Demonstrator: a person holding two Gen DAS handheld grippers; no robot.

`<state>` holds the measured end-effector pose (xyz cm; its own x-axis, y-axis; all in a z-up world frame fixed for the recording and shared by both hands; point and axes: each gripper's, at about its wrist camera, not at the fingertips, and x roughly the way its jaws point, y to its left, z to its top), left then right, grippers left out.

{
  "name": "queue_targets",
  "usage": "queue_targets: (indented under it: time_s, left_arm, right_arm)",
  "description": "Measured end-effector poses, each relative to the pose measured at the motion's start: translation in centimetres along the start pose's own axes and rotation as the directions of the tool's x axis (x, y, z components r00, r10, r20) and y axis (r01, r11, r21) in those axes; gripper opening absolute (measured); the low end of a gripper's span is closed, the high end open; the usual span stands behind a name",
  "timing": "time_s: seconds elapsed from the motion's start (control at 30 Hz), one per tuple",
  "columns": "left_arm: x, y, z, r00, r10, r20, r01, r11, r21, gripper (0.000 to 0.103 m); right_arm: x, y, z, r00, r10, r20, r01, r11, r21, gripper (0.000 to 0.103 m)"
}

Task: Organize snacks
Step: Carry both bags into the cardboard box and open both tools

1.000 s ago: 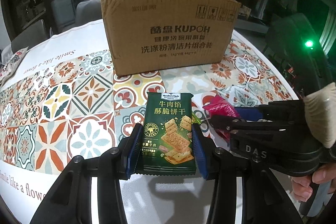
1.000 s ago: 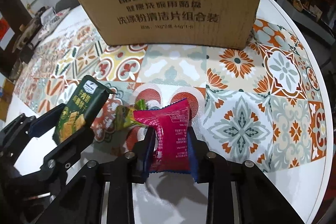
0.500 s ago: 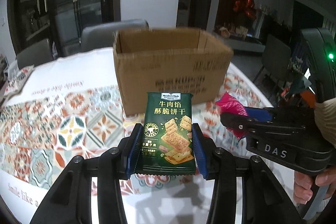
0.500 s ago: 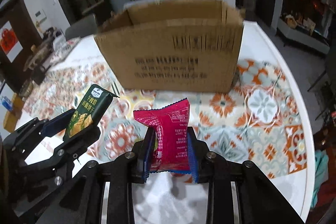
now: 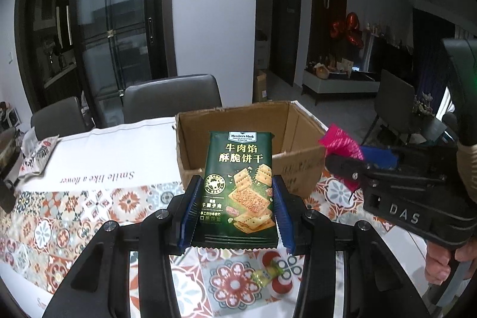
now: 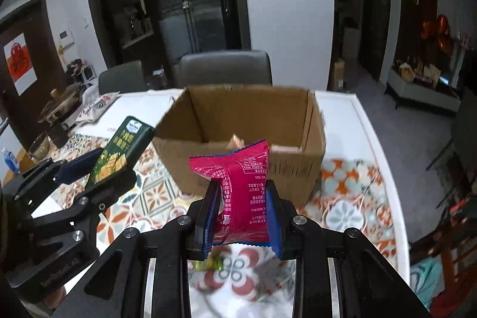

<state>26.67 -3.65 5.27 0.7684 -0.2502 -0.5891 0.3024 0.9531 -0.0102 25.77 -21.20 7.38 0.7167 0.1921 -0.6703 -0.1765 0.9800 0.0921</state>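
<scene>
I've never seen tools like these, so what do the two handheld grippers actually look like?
Both are black plastic frames with silver screws and two fingers lined with blue pads. The right gripper carries raised letters "DAS" on its side; the left gripper has faint lettering too small to read. A beige sleeve cuff shows at the right hand.

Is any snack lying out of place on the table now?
Yes. One small yellow-green wrapped candy lies alone on the patterned tablecloth, outside the cardboard box, under the held packets. Nothing looks spilled or torn.
</scene>
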Motion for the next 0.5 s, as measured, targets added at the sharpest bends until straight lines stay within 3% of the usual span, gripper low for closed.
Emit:
queue_targets:
  time_s: [0.5]
  left_arm:
    - [4.0, 2.4, 4.6, 0.996, -0.034, -0.084, 0.032, 0.999, -0.025, 0.045]
  right_arm:
    - [1.9, -0.5, 5.8, 0.999, -0.044, -0.012, 0.044, 0.998, -0.048, 0.03]
